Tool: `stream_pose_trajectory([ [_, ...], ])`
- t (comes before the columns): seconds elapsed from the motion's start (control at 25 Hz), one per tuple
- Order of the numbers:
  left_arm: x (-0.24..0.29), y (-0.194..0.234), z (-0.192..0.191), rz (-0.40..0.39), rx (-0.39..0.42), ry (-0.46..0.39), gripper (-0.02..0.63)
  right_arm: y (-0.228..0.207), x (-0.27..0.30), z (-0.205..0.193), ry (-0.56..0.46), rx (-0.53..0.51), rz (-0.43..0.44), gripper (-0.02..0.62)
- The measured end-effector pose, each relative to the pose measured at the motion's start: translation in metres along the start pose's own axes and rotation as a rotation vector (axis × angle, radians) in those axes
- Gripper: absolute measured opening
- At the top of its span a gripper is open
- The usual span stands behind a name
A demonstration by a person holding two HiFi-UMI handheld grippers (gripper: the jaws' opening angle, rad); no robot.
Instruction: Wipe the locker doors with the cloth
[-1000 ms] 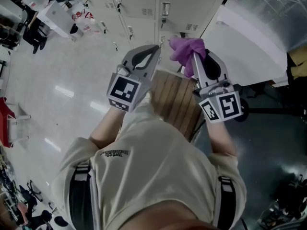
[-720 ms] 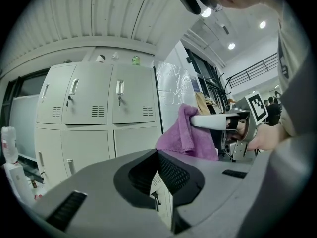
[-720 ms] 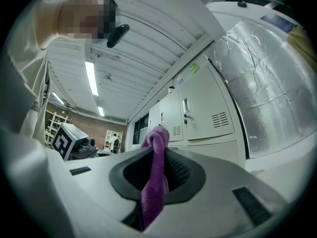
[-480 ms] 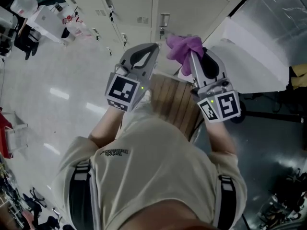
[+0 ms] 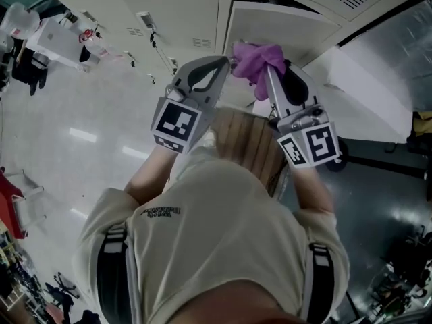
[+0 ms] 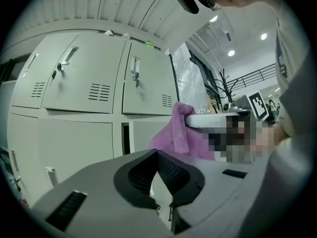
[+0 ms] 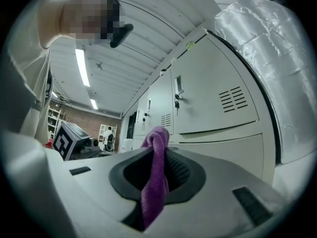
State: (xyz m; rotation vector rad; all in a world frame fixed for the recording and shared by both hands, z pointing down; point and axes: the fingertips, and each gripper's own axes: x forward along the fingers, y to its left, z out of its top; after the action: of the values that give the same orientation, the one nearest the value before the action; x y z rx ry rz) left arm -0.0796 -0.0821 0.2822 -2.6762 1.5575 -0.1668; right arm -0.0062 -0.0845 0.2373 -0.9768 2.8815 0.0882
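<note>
A purple cloth (image 5: 255, 61) is bunched at the tips of my right gripper (image 5: 268, 69), which is shut on it and held up close to a pale locker door (image 5: 283, 25). In the right gripper view the cloth (image 7: 155, 177) hangs down between the shut jaws, with the lockers (image 7: 213, 98) just ahead. My left gripper (image 5: 217, 65) is beside it on the left, shut and holding nothing. In the left gripper view its jaws meet at the left gripper's tip (image 6: 156, 151), and the cloth (image 6: 177, 133) shows beyond, in front of the locker row (image 6: 94, 83).
A slatted wooden seat (image 5: 251, 140) stands below the grippers in front of the lockers. A plastic-wrapped white panel (image 5: 378, 66) leans at the right. A white table with bottles (image 5: 61, 36) is at the far left, and a red object (image 5: 8, 201) sits at the left edge.
Both grippers have risen toward the lockers, and the view has tilted up with them. The cloth is now closer to the locker door. Neither gripper's grip has changed.
</note>
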Motion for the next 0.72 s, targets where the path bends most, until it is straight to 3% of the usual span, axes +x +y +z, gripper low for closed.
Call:
stream_pose_trajectory([
  [0.4, 0.035, 0.034, -0.002, -0.068, -0.005, -0.005, 0.000, -0.022, 0.055, -0.015, 0.034, -0.042, -0.041, 0.048],
  [0.72, 0.043, 0.039, -0.009, -0.034, -0.015, 0.017, 0.000, -0.032, 0.076, -0.025, 0.040, -0.034, 0.002, 0.048],
])
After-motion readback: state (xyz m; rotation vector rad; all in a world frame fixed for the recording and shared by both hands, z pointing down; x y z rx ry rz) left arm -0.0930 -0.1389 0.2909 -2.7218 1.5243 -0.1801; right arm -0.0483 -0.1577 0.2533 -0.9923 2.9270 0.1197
